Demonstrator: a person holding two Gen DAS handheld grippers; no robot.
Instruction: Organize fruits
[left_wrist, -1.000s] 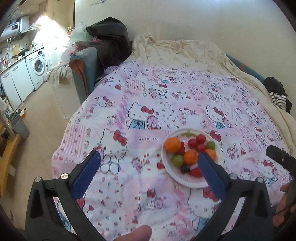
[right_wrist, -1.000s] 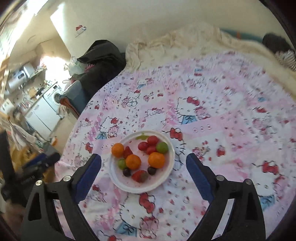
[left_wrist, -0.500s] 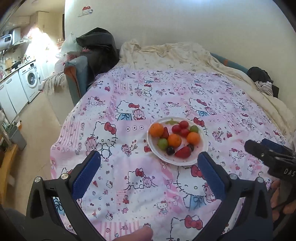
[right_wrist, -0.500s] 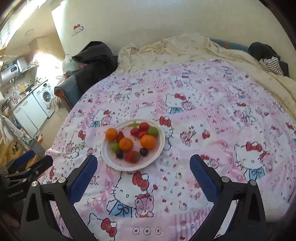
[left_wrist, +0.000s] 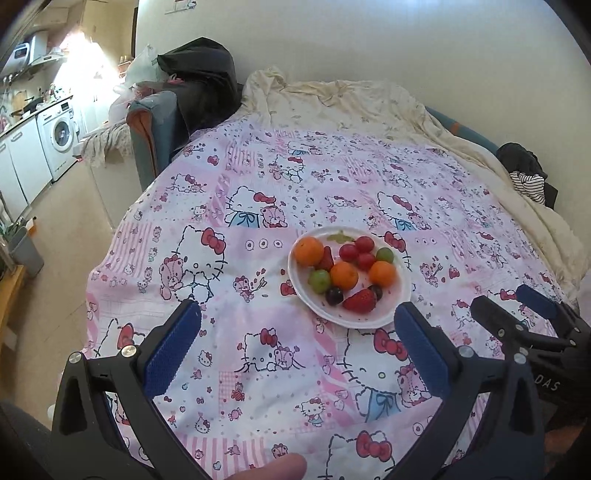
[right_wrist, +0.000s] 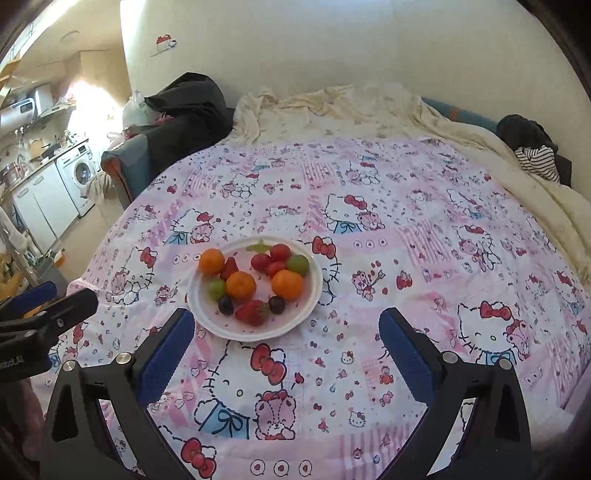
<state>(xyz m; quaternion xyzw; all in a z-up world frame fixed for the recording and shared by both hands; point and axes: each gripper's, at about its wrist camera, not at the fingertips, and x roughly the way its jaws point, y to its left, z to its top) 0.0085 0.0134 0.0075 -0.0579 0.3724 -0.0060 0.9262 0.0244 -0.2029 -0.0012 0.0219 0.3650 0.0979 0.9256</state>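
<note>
A white plate (left_wrist: 369, 325) (right_wrist: 258, 335) rests on the pink cartoon-cat quilt (left_wrist: 332, 177). It holds three oranges (left_wrist: 344, 275), a strawberry (left_wrist: 361, 300), red cherry tomatoes (left_wrist: 349, 252), green grapes (left_wrist: 319, 280) and dark grapes (left_wrist: 334, 295). My left gripper (left_wrist: 297, 308) hovers open just short of the plate, which lies ahead and slightly right between its blue pads. My right gripper (right_wrist: 286, 314) also stands open and empty, with the plate ahead to its left. Neither touches the fruit. Each gripper shows at the edge of the other's view.
A cream blanket (left_wrist: 351, 103) is bunched at the bed's far side by the wall. Dark clothes lie on a blue armchair (left_wrist: 155, 125) at the back left and striped clothing (left_wrist: 530, 184) at the right. The kitchen floor and a washing machine (left_wrist: 61, 136) lie to the left.
Both grippers have swung across the bed, so the plate sits more centrally in the left view. The right gripper's jaws widened slightly. Over the last half second little moved.
</note>
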